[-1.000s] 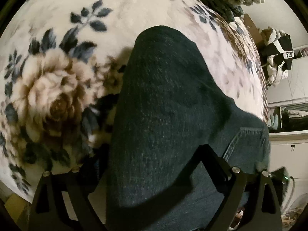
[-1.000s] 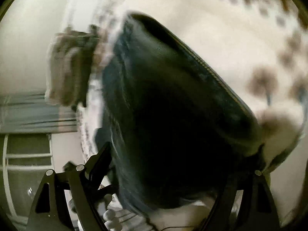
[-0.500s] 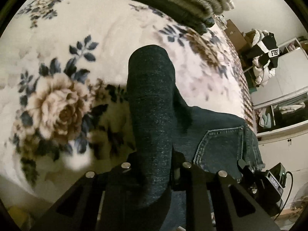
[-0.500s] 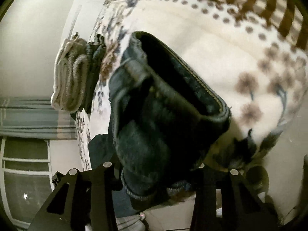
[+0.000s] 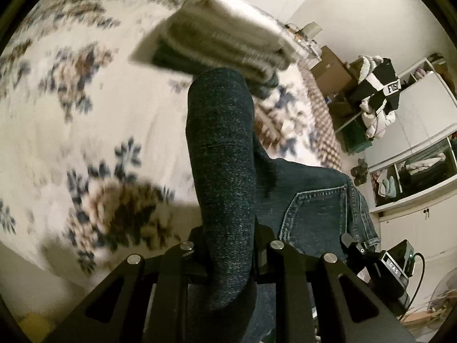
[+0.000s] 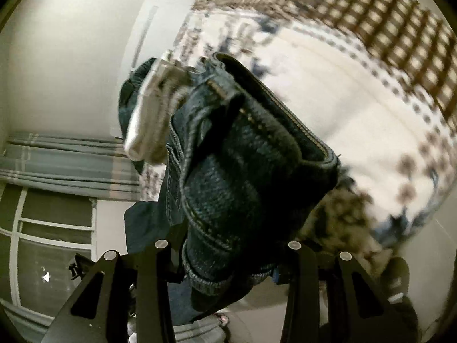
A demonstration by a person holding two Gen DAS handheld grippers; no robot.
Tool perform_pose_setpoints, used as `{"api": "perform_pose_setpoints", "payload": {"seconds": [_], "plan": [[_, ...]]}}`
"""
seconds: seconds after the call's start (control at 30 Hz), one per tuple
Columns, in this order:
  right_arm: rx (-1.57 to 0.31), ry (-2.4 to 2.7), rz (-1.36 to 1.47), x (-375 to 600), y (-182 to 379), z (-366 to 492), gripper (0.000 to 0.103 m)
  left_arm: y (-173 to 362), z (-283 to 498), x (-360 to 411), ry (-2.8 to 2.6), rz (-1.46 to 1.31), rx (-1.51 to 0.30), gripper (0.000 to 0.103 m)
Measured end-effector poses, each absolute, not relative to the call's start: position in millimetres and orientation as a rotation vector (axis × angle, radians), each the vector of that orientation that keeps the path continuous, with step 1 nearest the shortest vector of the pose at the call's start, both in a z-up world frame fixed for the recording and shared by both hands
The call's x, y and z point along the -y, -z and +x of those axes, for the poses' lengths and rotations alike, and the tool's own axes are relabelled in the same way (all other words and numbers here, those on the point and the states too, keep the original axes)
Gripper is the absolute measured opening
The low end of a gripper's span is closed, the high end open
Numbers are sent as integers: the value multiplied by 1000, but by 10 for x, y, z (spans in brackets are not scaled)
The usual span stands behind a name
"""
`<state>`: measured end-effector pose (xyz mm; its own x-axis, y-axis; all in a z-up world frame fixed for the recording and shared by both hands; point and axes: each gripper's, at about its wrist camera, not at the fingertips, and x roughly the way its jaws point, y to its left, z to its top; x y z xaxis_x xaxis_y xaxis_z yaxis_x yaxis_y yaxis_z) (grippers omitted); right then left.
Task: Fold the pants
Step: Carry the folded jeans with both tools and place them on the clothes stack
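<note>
The dark blue jeans (image 5: 222, 154) hang over a bed with a floral blanket (image 5: 71, 91). My left gripper (image 5: 228, 245) is shut on a bunched fold of the leg fabric, which rises as a thick roll between the fingers; a back pocket (image 5: 317, 214) shows to the right. My right gripper (image 6: 228, 245) is shut on the waistband end of the jeans (image 6: 242, 177), with the zipper edge (image 6: 288, 117) on top. Both ends are held above the blanket.
A stack of folded light and dark clothes (image 5: 222, 37) lies on the bed beyond the jeans, also in the right wrist view (image 6: 151, 114). White cupboards and shelves (image 5: 414, 154) and a heap of garments (image 5: 377, 94) stand to the right. The blanket's checked border (image 6: 385, 23) runs along the bed's edge.
Both grippers closed on the jeans and lifted them up. The views now tilt higher, so the folded stack and the room show more.
</note>
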<state>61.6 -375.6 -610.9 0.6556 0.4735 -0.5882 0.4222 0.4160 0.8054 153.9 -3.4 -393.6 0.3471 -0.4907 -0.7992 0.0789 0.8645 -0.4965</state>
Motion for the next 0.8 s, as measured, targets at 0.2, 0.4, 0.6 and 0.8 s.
{"api": "perform_pose_setpoints", "payload": {"seconds": [0.2,0.4,0.6,0.8], "plan": [[-833,-41,1156,3730,5429,1366,43,3358,2231,68,419,-399,-1111,16],[-766,-26,1141,3657,4929,2376,43,2963,3112,-27,445,-409,-1075,16],[-737,-7,1153,3482,4705,3598,43,2749,4255,-149,455,-407,-1058,16],[-752,9,1185,3274,4934,4705,43,2966,5329,-280,423,-396,-1074,16]]}}
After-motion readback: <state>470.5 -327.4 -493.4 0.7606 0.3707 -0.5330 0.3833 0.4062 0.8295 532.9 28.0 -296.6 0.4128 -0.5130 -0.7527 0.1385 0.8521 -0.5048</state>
